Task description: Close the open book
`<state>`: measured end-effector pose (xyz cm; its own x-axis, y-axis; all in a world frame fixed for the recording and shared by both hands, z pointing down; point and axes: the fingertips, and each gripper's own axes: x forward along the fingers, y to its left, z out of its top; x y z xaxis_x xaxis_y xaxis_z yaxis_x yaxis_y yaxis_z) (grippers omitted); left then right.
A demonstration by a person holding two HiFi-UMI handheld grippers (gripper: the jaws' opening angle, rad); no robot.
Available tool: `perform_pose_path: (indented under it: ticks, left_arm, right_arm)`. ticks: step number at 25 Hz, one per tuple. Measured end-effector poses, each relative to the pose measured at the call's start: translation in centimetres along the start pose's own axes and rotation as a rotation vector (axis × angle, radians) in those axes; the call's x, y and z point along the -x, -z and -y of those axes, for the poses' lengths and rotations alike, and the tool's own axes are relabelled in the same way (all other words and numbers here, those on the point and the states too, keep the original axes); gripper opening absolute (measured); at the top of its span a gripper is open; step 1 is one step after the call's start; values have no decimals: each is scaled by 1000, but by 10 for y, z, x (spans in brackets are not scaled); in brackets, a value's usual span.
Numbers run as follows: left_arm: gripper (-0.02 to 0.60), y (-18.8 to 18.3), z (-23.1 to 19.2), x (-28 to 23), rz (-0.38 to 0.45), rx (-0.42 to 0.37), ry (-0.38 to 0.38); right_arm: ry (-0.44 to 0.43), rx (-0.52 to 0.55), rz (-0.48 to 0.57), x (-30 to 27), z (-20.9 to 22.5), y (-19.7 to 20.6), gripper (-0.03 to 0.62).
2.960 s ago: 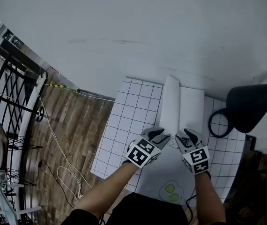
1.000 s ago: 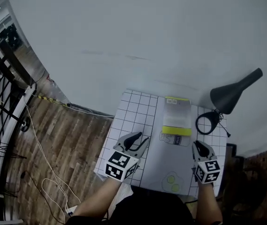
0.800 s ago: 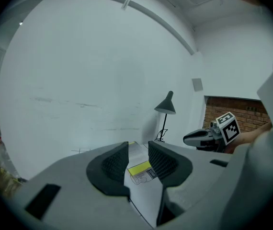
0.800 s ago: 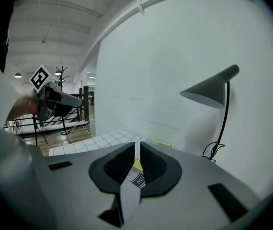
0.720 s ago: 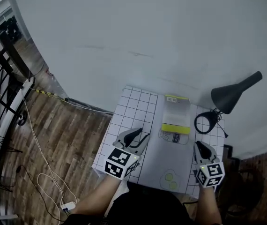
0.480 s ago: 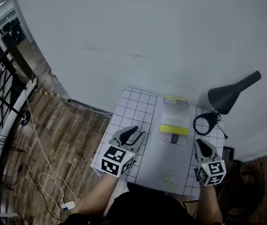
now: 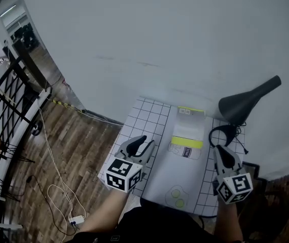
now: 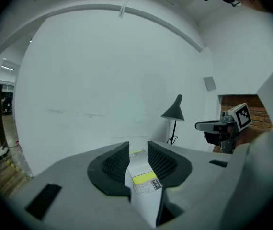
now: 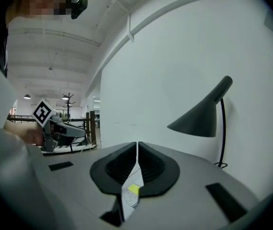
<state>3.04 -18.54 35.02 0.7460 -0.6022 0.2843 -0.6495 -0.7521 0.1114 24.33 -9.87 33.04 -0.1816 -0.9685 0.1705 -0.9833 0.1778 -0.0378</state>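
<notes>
The left tool (image 7: 142, 144) hangs over the left part of the counter (image 7: 143, 116). Its jaws stand well apart and are closing, with nothing between them. The right tool (image 7: 219, 153) hangs over the right part of the counter, jaws together and empty. The book (image 7: 187, 135) lies closed and flat on the counter, ahead of both tools and between them, touching neither. A black lamp (image 7: 246, 102) stands just beside the book, to its right.
</notes>
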Motion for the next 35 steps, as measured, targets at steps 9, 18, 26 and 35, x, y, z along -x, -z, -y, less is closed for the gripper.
perform_pose_path:
  ticks: [9,18,26,35]
  left_arm:
    - [72,-33,30,-16,46,-66,1]
    - [44,-24,40,-11,49,-67,-23]
    - [37,-5,17,0,32,-36,-94]
    - [37,-5,15,-3,35,-29,-102]
  right_arm:
    - [-16,17,47,27,2,-7,4]
    - [-97,75,73,29,-14,-24,3]
    - [-124,70,65,23,-7,-24,3]
    - [-135,50,67,23,-7,-18,3]
